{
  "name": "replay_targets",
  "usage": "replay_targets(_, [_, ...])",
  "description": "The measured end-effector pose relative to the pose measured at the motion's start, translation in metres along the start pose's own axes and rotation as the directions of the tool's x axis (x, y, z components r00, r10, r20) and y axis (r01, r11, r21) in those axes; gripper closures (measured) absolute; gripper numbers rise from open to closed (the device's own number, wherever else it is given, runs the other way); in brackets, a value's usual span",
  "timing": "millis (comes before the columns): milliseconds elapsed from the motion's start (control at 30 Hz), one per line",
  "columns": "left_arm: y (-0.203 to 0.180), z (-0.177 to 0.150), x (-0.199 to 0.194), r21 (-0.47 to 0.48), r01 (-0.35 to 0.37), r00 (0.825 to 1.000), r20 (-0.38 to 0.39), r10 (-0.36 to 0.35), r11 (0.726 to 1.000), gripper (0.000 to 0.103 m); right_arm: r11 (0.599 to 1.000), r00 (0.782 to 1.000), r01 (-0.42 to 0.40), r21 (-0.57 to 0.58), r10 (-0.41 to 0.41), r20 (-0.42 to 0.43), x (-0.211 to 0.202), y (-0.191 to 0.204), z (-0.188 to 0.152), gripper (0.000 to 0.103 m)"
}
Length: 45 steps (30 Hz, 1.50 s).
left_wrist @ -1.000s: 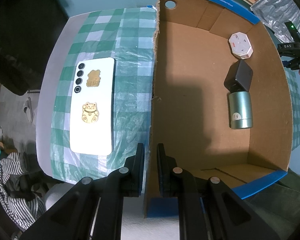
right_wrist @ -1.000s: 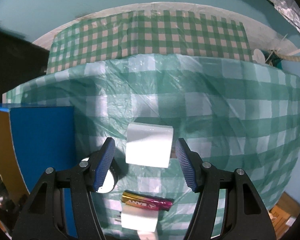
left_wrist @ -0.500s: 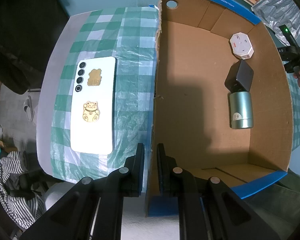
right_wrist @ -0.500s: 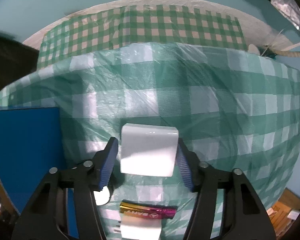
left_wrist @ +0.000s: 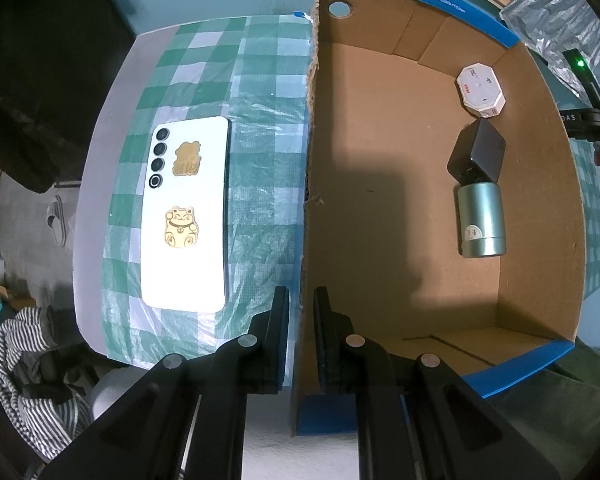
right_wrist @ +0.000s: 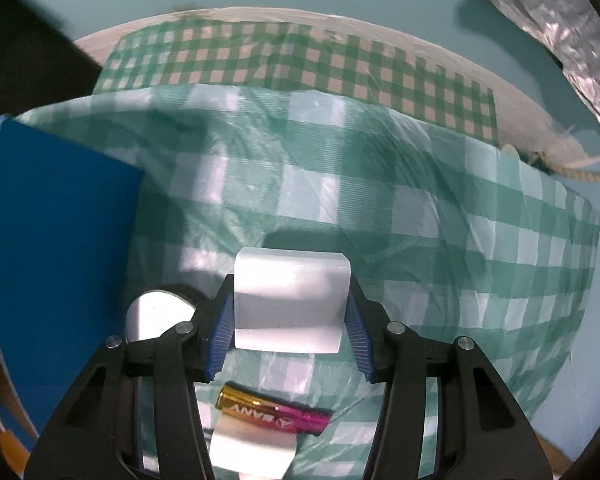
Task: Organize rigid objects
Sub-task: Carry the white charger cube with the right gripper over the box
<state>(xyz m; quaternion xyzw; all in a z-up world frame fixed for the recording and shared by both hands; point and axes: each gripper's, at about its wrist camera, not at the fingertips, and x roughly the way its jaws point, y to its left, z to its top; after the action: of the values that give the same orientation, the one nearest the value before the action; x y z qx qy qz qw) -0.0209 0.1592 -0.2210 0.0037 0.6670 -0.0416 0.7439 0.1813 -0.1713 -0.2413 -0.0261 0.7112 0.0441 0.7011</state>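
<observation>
— Where does the left tool (left_wrist: pixel 301 308) stand?
— Pressed together on the near wall of the cardboard box (left_wrist: pixel 384 208), pinching it. Inside the box, by its far side wall, lie a white socket adapter (left_wrist: pixel 481 90), a black cube (left_wrist: pixel 477 151) and a green cylinder (left_wrist: pixel 481 218).
— And the right tool (right_wrist: pixel 288 328)?
— Its jaws are closing on a white block (right_wrist: pixel 290 300) — the blue pads (right_wrist: pixel 222 330) touch both sides. The block sits on the checked cloth (right_wrist: pixel 420 208) just outside the box; a battery (right_wrist: pixel 274 408) lies nearer. A phone (left_wrist: pixel 186 212) lies beyond the box's other side.
</observation>
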Motion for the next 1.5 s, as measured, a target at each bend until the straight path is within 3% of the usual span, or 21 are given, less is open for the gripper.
replay_targets(1000, [-0.004,0.003,0.000,0.019,0.009,1.000,0.010,-0.009,1.000,0.091,0.959,0.984,-0.076,-0.274,0.116,0.133,-0.114,0.063,-0.010,0.053])
replay_targets(1500, [-0.005,0.002,0.000,0.023,0.007,1.000,0.012,-0.007,1.000,0.091,0.915,0.981,-0.096,-0.392,0.154,0.121,-0.122,0.117,-0.004,0.053])
